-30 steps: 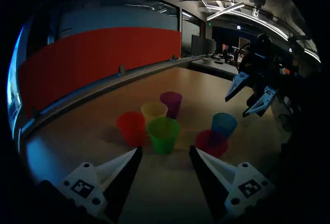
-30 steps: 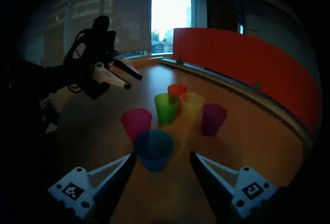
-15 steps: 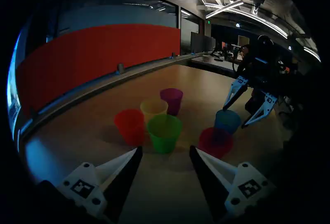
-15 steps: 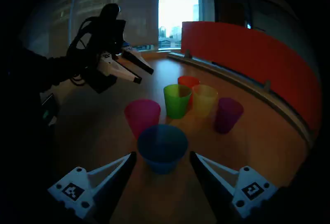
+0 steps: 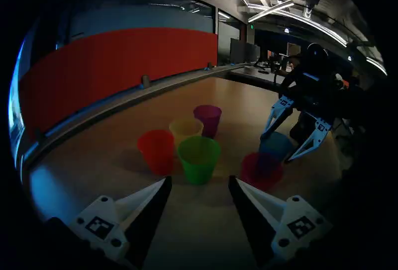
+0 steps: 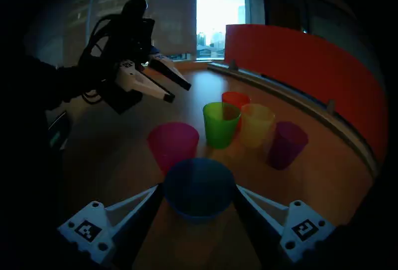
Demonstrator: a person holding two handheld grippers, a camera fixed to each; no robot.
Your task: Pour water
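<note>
Dim office: long wooden table (image 5: pixel 234 96) w/ a red partition (image 5: pixel 114 61) along its far edge, bright window (image 6: pixel 219 16) beyond in the right gripper view. Six plastic cups stand upright on the table. The red cup (image 5: pixel 156 150), yellow cup (image 5: pixel 186 130), green cup (image 5: pixel 199 158) & purple cup (image 5: pixel 208 118) are bunched together. The pink cup (image 6: pixel 173 143) & blue cup (image 6: pixel 199 195) sit a bit apart from them.

Step in hand, imo: taking hold of the cup to pour from. The right gripper (image 6: pixel 197 186) has its jaws spread wide w/ the blue cup btwn the fingers, rim about filling the gap. No squeeze visible, so prob not gripped yet. Blue cup is on the table, just beside the pink cup. The left gripper (image 5: pixel 199 181) is spread wide too, holds nothing, and is aimed at the green cup from nearby.

Next move prob calls for closing the right jaws on the blue cup's wall, gently since thin plastic may flex. Then lift straight and tilt over a receiving cup w/o knocking the pink one. Which cup receives: can't tell.

Hard to make out:
- Too dark to say whether any cup holds water.
- Can't tell if the right fingers touch the blue cup.
- The blue cup's base is hidden below its own rim in the right gripper view.
- The person's arms are dark shapes at the edges.
</note>
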